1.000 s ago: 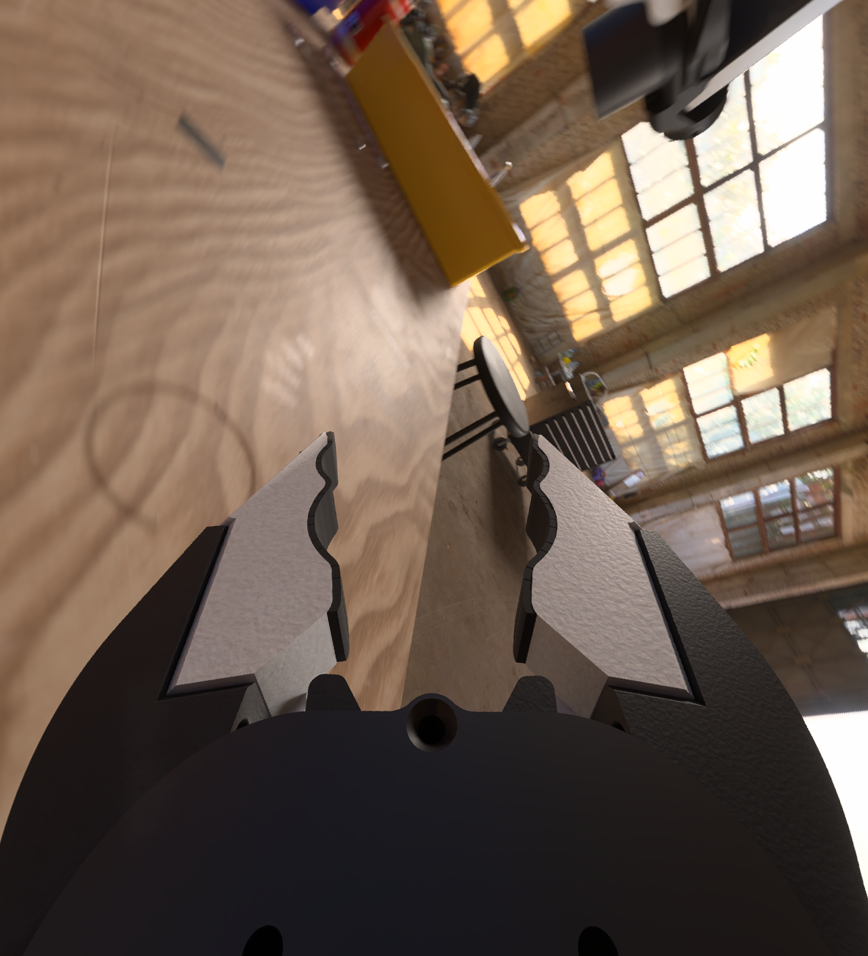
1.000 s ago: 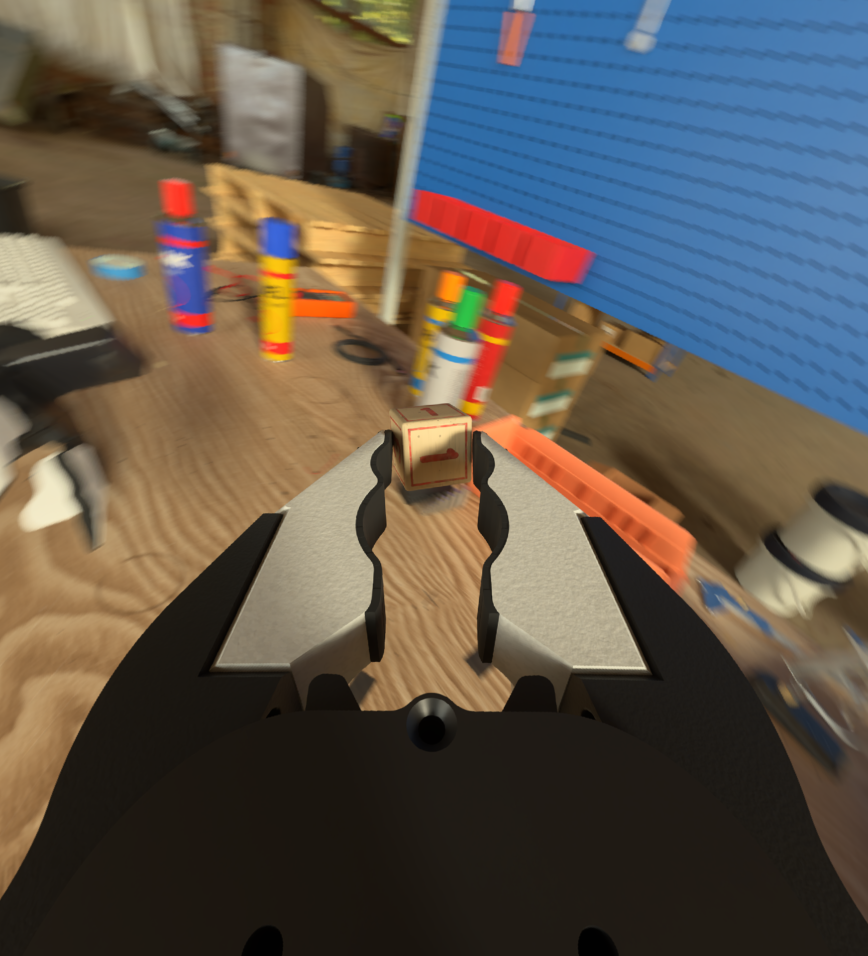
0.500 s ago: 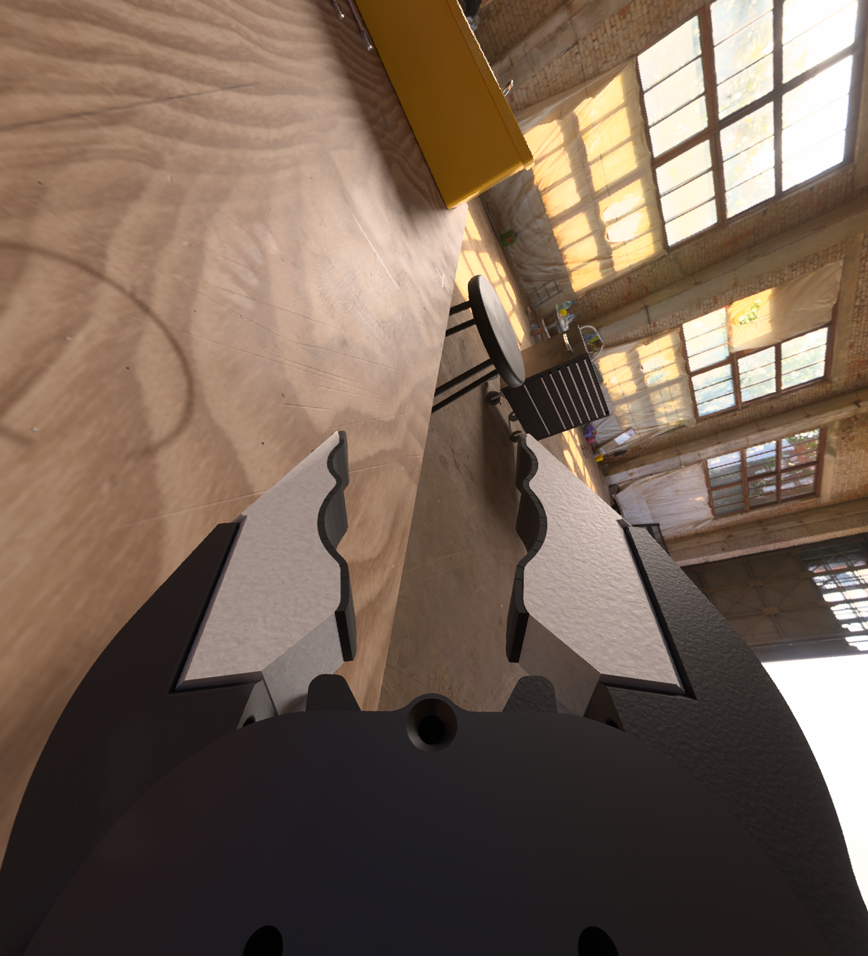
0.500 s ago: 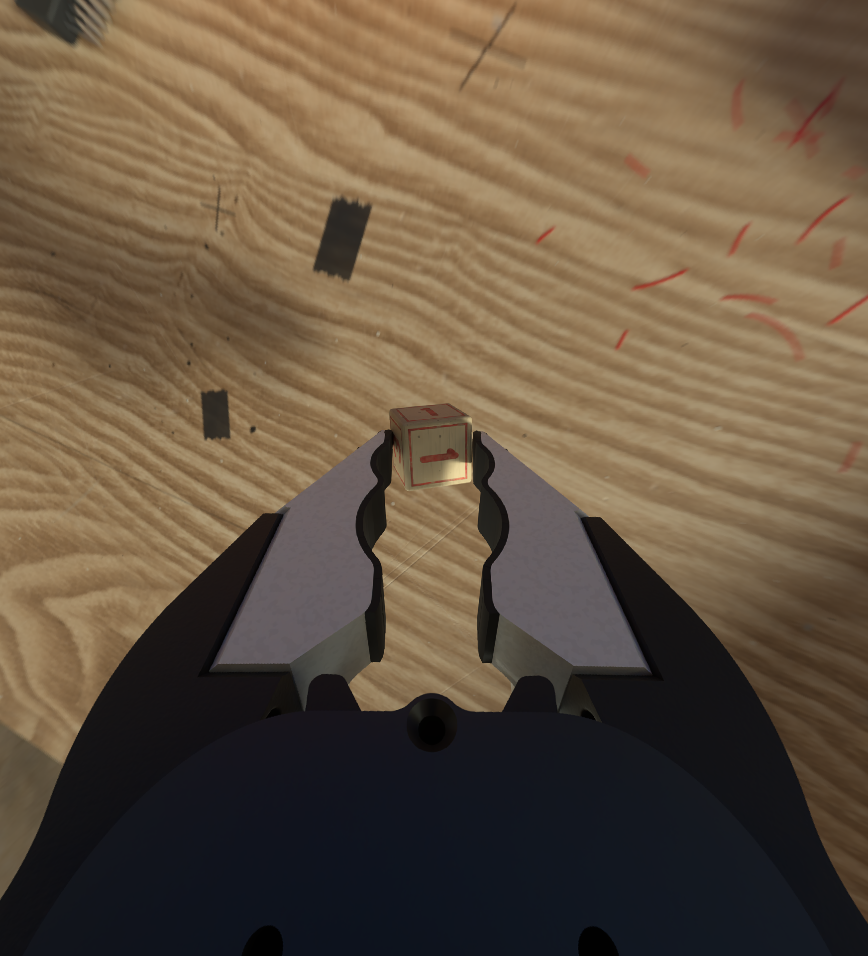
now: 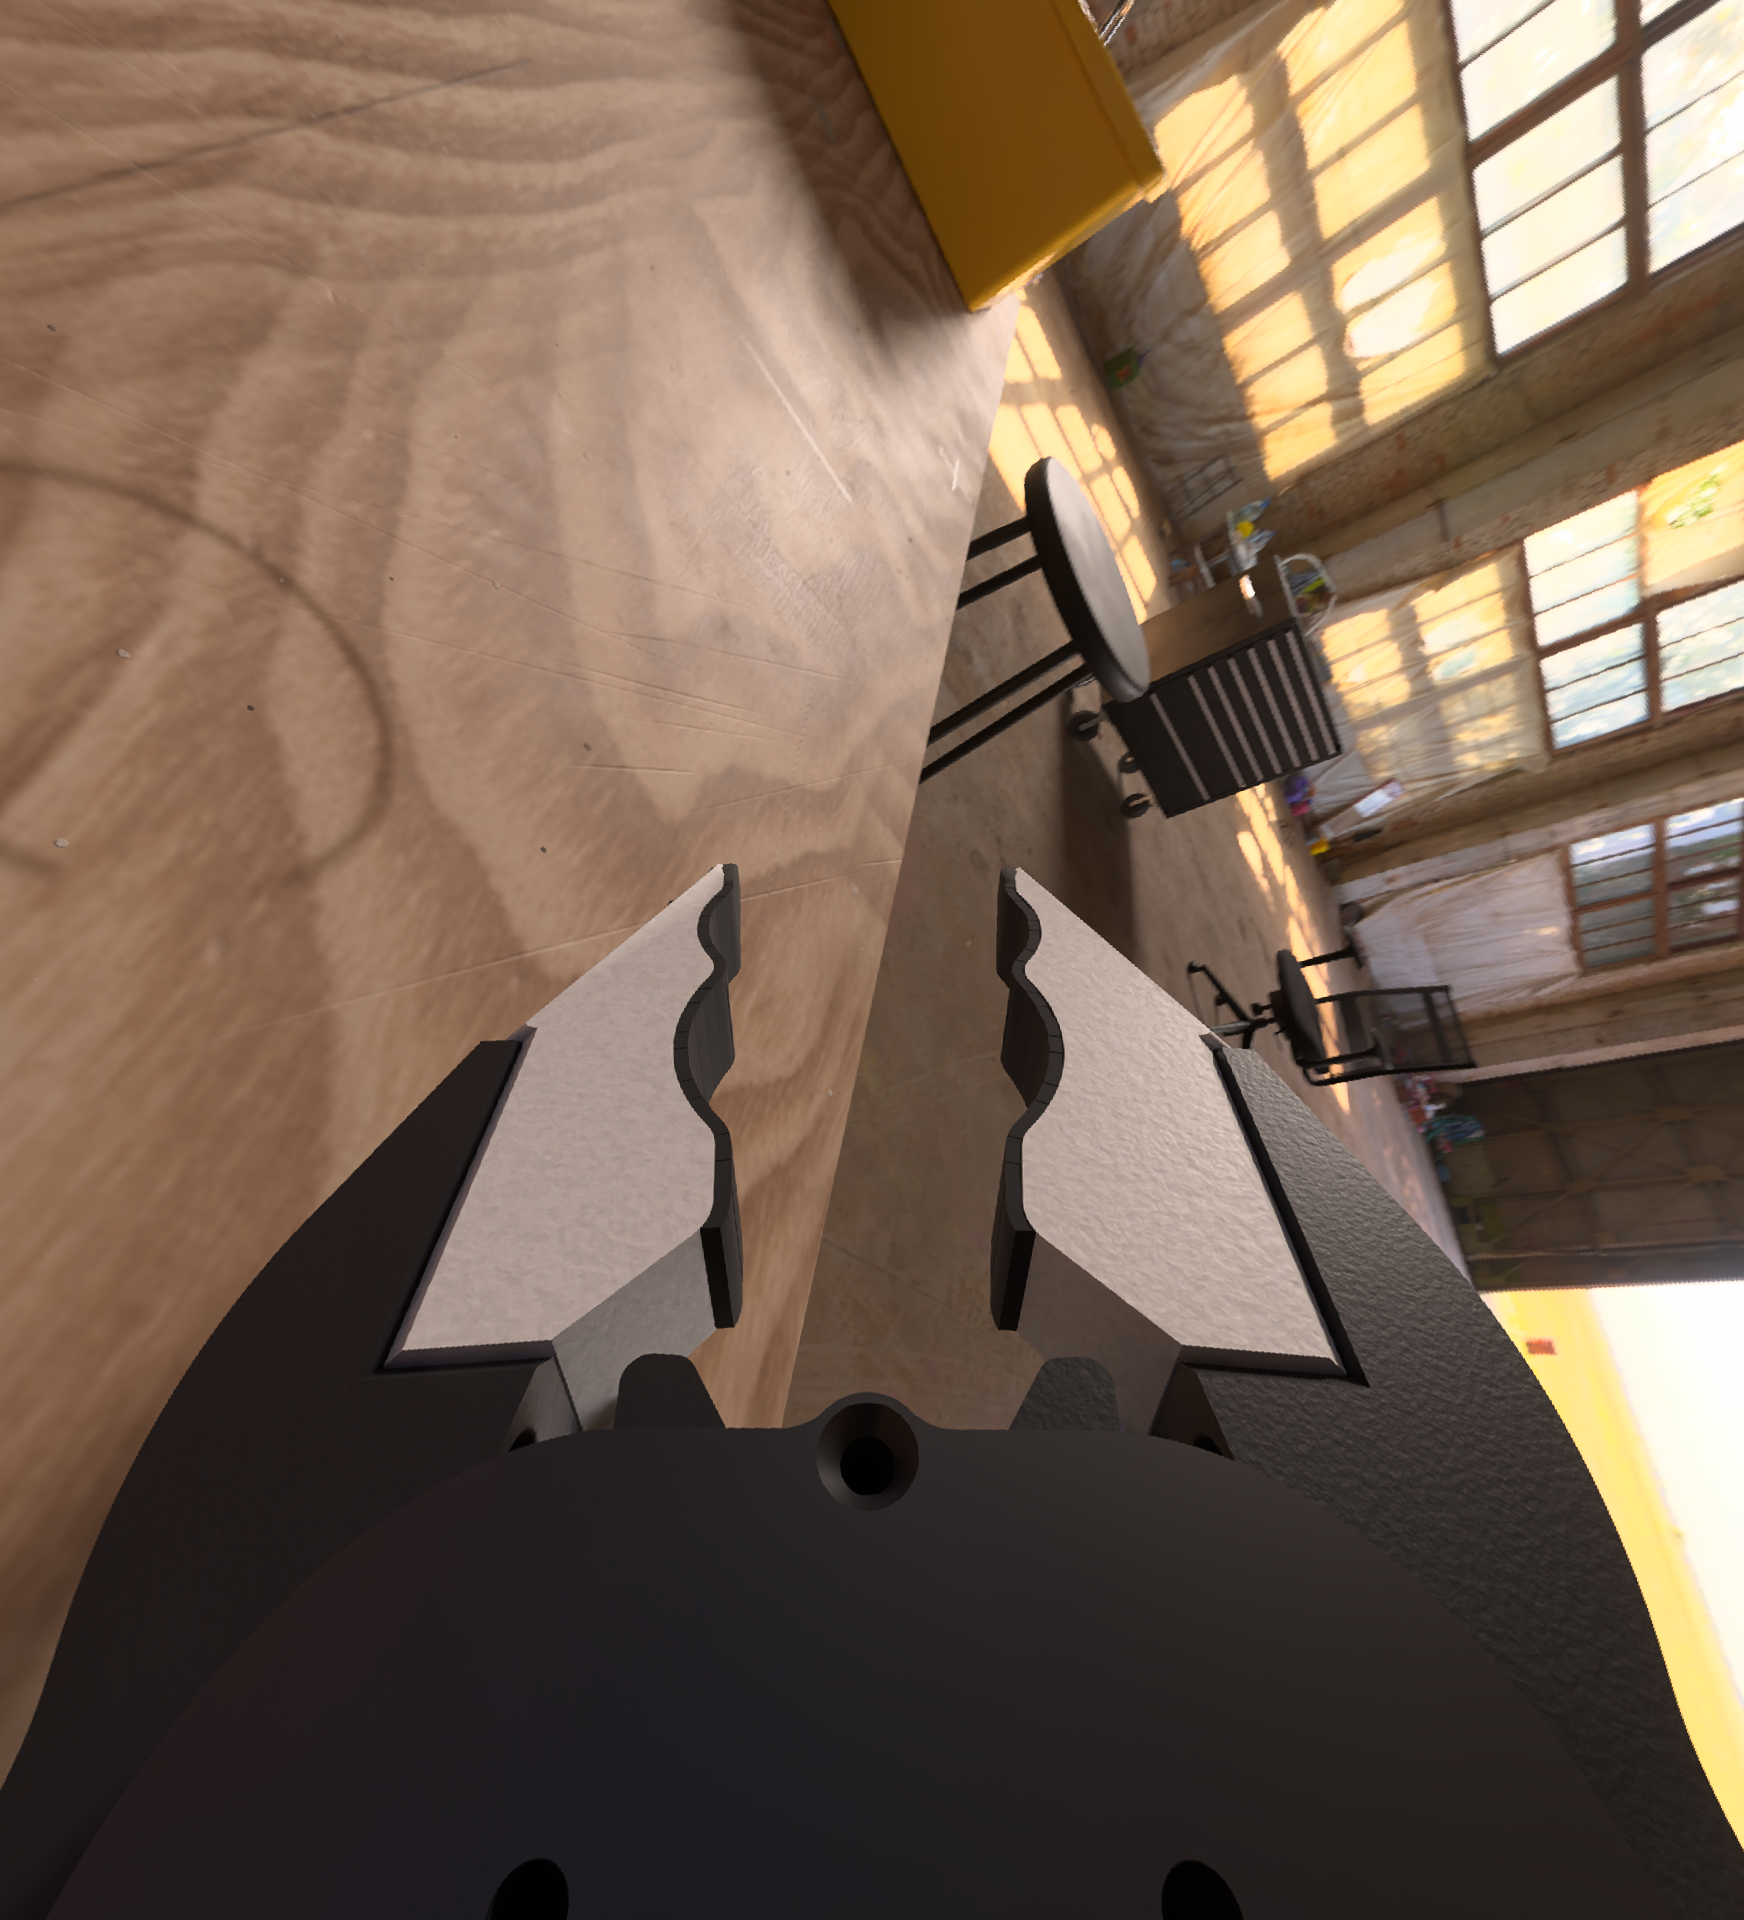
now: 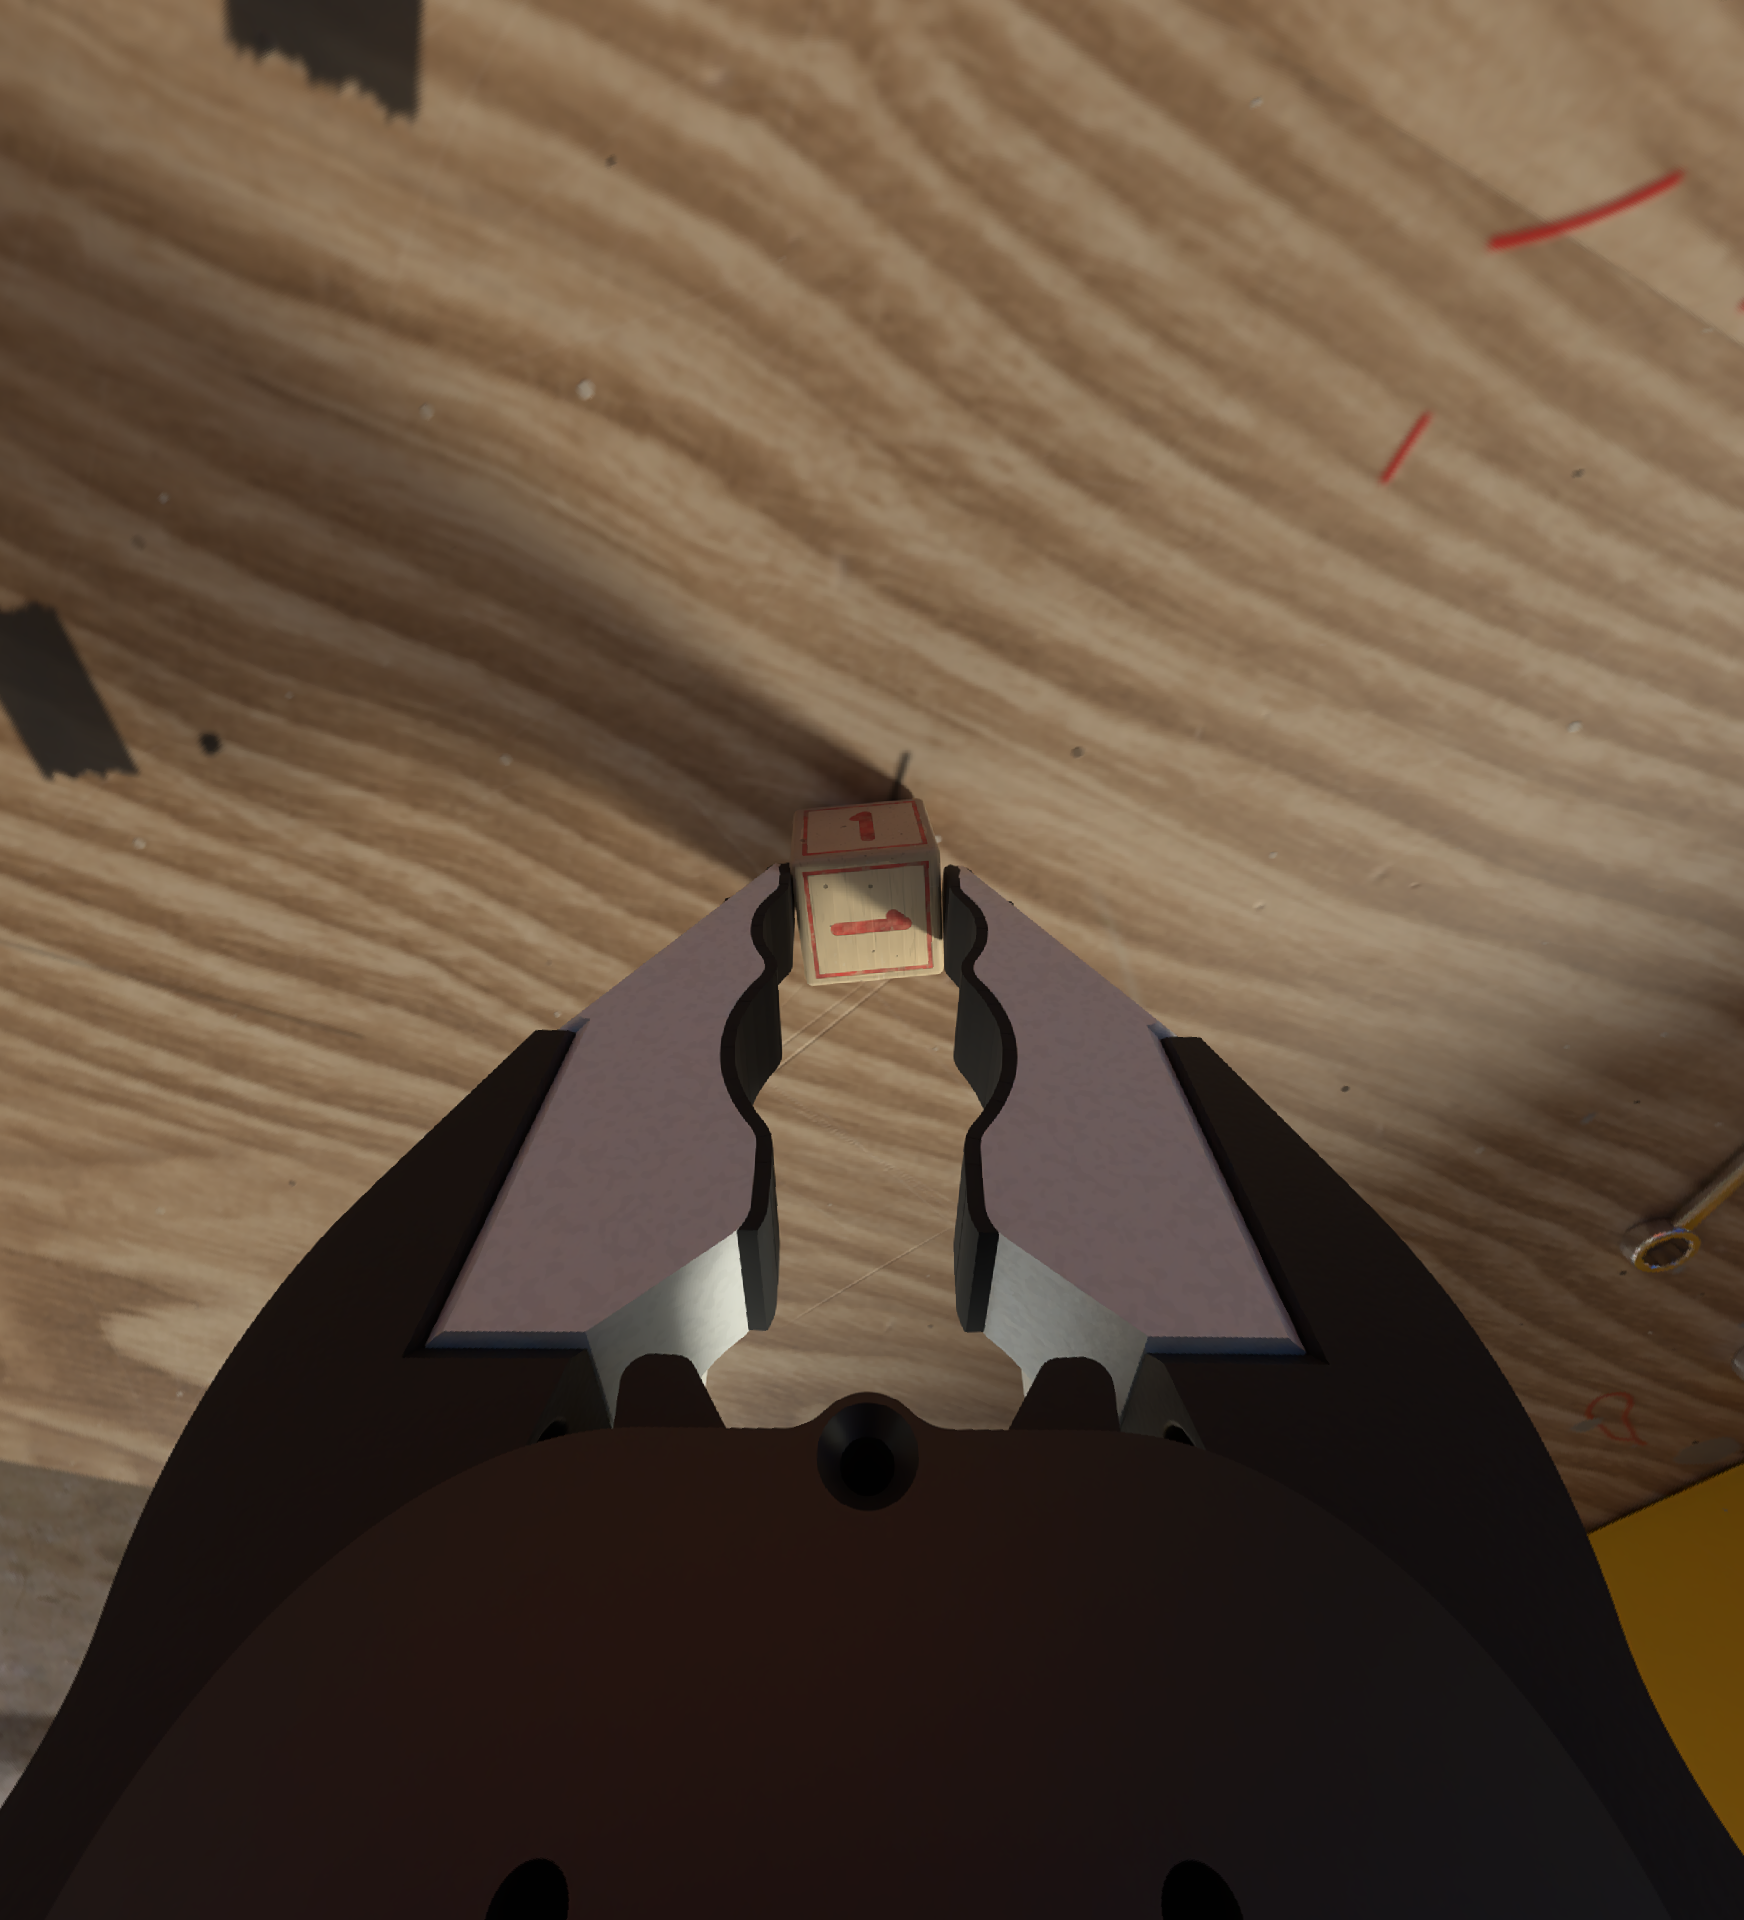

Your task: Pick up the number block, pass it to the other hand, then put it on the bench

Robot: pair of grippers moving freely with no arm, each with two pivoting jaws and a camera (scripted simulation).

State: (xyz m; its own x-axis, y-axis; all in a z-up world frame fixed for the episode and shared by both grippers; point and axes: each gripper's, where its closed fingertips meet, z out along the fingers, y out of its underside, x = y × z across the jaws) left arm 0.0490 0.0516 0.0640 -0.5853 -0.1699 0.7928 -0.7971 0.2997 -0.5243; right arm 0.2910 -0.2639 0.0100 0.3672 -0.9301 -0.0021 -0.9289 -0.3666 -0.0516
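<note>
number block (image 6: pixel 866 914), pinched at right hand-held gripper (image 6: pixel 866 906) tips

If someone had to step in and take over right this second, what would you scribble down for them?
Right gripper: shut on the number block, pinched at the fingertips over the wooden bench.
Left gripper: open and empty, near the bench edge; no block in its view.
Done: the block looks picked up.
Left: pass it to the left gripper, then set it on the bench.
Mind the wrenches at the right of the bench and the yellow box.
</note>
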